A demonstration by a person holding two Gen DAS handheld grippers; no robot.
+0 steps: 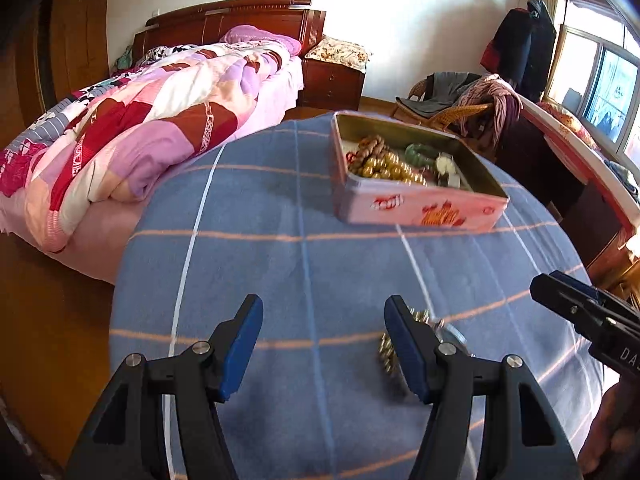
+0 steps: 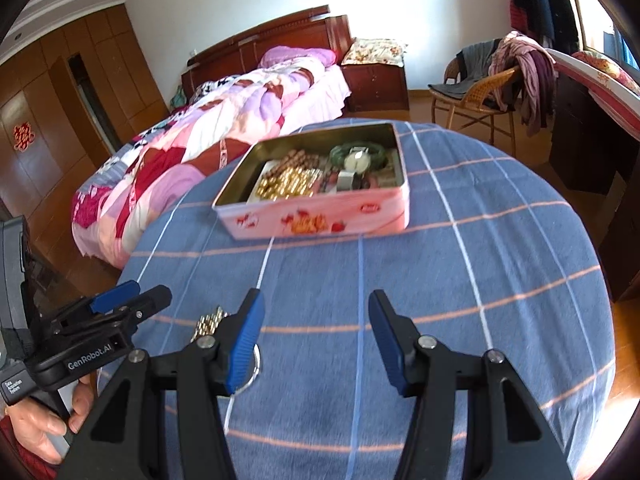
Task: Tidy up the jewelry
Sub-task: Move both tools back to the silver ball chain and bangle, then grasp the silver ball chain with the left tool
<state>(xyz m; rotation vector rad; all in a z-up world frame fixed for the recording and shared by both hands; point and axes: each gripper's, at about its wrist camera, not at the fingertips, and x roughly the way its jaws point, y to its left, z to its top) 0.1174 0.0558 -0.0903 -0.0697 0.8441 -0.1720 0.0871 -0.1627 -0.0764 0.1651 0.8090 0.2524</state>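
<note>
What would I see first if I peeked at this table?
A pink tin full of shiny gold beads and a green bangle sits at the far side of the blue checked cloth. Nearer, a gold watch lies alone on the cloth between the open left tool and open right tool.

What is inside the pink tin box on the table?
The pink tin holds gold beads, brown beads, a green bangle and a watch with a white face. Whatever lies beneath that heap is covered, and the near wall hides the front of the bottom.
</note>
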